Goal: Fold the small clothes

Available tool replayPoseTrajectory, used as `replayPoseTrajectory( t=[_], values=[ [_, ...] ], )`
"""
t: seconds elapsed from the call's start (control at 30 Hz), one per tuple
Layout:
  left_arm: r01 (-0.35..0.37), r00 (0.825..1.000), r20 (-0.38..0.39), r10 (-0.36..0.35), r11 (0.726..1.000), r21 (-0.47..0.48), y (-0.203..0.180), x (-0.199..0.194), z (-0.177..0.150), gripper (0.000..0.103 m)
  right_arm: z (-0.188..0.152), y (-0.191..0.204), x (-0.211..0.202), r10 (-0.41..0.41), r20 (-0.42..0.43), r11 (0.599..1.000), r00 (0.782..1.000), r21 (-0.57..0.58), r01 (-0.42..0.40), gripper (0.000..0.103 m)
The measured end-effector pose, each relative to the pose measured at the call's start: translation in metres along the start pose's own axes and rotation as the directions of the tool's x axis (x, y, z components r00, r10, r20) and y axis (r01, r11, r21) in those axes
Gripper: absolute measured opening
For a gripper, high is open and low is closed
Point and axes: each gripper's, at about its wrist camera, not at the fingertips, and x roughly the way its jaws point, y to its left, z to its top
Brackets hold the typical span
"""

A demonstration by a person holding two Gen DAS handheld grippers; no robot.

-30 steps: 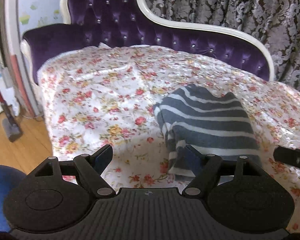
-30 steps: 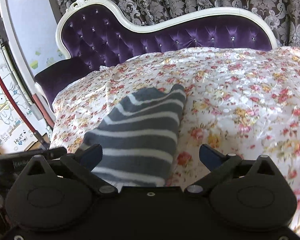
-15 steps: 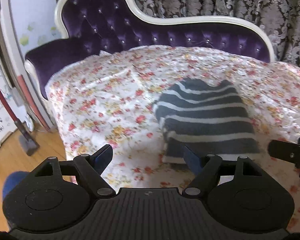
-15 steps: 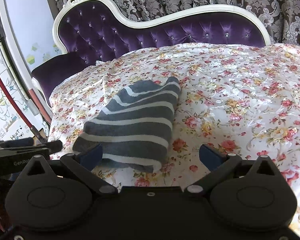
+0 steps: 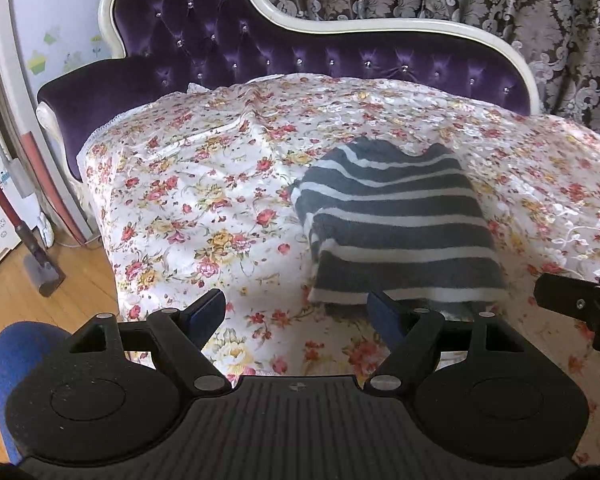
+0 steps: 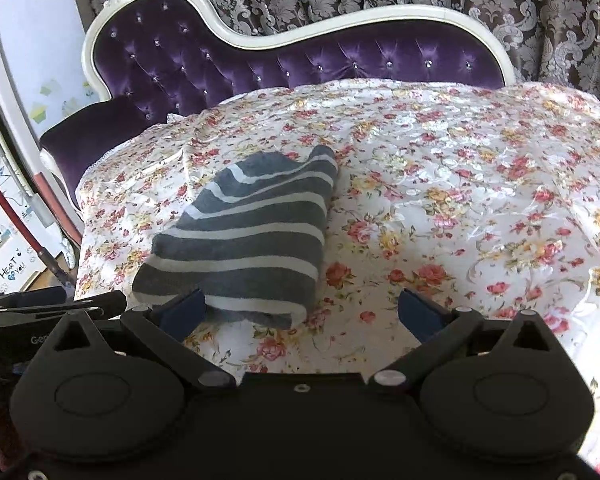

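At far left of the left wrist view stood a vacuum cleaner on the wood floor, beside the purple chaise draped in a floral cover. The left gripper hovered off the near edge of the cover, fingers spread wide, nothing between them. The striped garment, grey with white bands, lay ahead and to the right of that gripper's centreline; its right finger sat just in front of the near hem, whether touching could not be told. Garment appeared folded at least once: a compact, doubled block with layered edges showing at its left side. Long axis ran away from the grippers toward the chaise back, stripes lying crosswise. In the right wrist view the same garment lay ahead and to the left of the right gripper, also wide apart and empty, its left finger just in front of the near corner. Judgement: the garment sat between the two grippers, each about equally near its front hem, so a further fold would carry the near hem away along the long axis, both hands sharing.
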Motion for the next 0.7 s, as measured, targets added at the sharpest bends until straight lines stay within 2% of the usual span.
replayPoseTrajectory(
  t=[0.3, 0.47, 0.7],
  values=[
    [0.02, 0.999, -0.03, -0.02, 1.0, -0.008, -0.0016, 0.0027, -0.001, 0.077, -0.0023, 0.0031, -0.0002, -0.048, -0.007, 0.999, 0.999, -0.023, 0.048, 0.102],
    [0.013, 0.999, -0.03, -0.014, 1.0, -0.015, -0.001, 0.001, -0.001, 0.077, -0.0016, 0.0054, 0.0023, -0.006, -0.022, 0.999, 1.0, -0.036, 0.005, 0.102],
    [0.022, 0.999, -0.036, -0.022, 1.0, -0.017, 0.0015, -0.0006, -0.0009, 0.077, -0.0012, 0.0076, 0.0023, 0.006, -0.027, 0.999, 1.0, -0.048, -0.007, 0.102]
  ],
)
